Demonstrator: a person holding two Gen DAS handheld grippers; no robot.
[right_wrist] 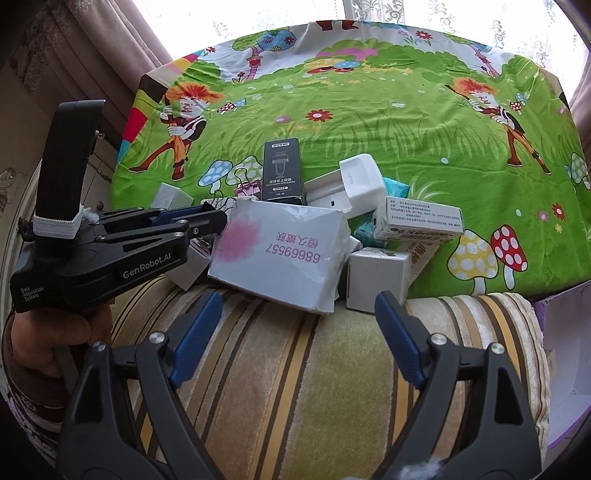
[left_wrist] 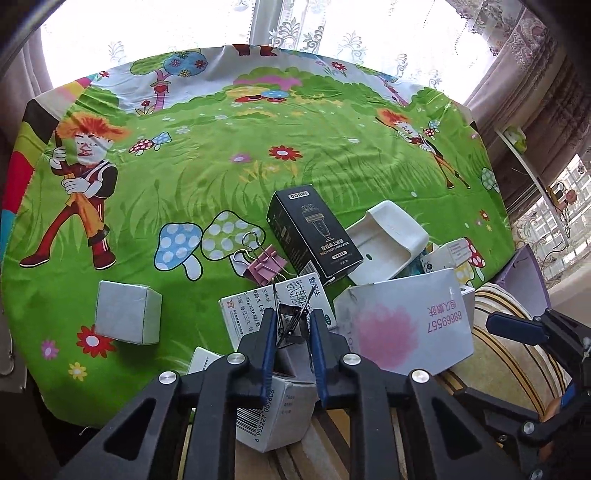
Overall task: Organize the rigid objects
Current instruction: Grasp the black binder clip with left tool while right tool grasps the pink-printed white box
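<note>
A heap of boxes lies at the near edge of a green cartoon cloth (left_wrist: 258, 155). My left gripper (left_wrist: 291, 325) is shut on a black binder clip (left_wrist: 293, 326) above a white barcode box (left_wrist: 275, 417). Around it lie a pink binder clip (left_wrist: 264, 267), a black DORMI box (left_wrist: 312, 232), a white plastic holder (left_wrist: 388, 236), a large white box with a pink flower (left_wrist: 406, 325) and a lone white box (left_wrist: 127, 317). My right gripper (right_wrist: 295, 314) is open and empty over a striped cushion (right_wrist: 295, 369), just short of the flower box (right_wrist: 280, 251). The left gripper (right_wrist: 210, 225) also shows in the right wrist view.
A small white cube box (right_wrist: 376, 277) and a printed medicine box (right_wrist: 421, 219) lie right of the flower box. A purple box (right_wrist: 565, 332) stands at the far right. Curtains and a bright window (left_wrist: 295, 22) are behind the cloth.
</note>
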